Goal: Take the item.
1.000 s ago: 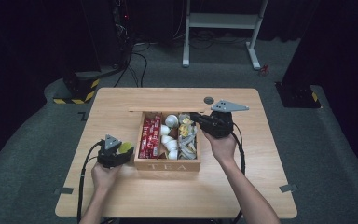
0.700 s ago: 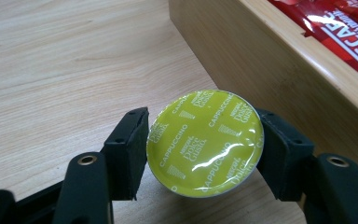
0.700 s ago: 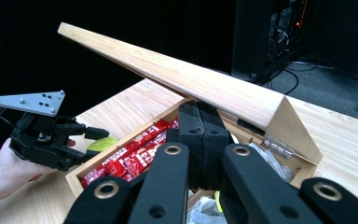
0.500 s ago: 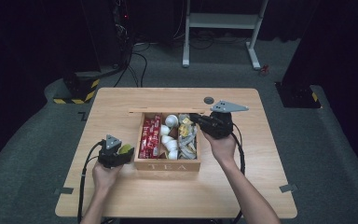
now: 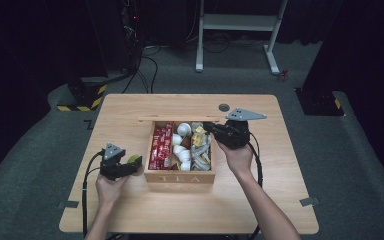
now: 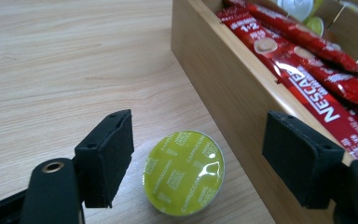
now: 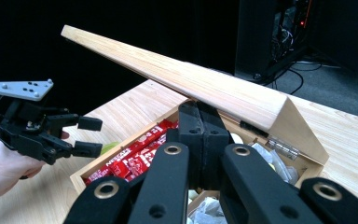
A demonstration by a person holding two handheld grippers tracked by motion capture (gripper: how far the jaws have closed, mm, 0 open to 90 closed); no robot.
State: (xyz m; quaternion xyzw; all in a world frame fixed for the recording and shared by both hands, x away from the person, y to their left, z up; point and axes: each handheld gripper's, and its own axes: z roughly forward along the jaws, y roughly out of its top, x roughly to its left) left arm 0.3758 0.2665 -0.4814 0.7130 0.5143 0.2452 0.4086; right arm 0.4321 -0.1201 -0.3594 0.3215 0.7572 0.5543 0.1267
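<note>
Capsule: a round lime-green foil-topped coffee capsule [image 6: 184, 172] lies on the light wooden table [image 5: 130, 107], foil face up, just beside the outer left wall of the wooden tea box [image 5: 180, 176]; in the high view it shows as a green spot [image 5: 134, 159] at the left gripper's tip.
Left gripper: the black left gripper [image 6: 198, 161] has just been opening its jaws; they stand apart on either side of the capsule, and neither pad presses on it.
Left pads: the nearer pad [image 6: 106, 156] sits close beside the capsule's edge with a sliver of table between; the other pad [image 6: 302, 158] hangs over the box wall.
Right gripper: the black right gripper [image 5: 207, 127] reaches over the back of the box from the right, its jaws closed tight together, with nothing visible between the tips.
Lid: the hinged wooden lid [image 7: 186, 79] stands raised at a slant above the right gripper's closed jaws; whether they touch it I cannot tell.
Box contents: red instant-coffee stick packets [image 6: 307, 70] fill the left compartment, white capsules [image 5: 182, 142] the middle, crinkled pale sachets [image 5: 200, 150] the right.
Hands: the left hand [image 5: 109, 185] and the right hand [image 5: 239, 157] each come in from the bottom edge, well apart.
</note>
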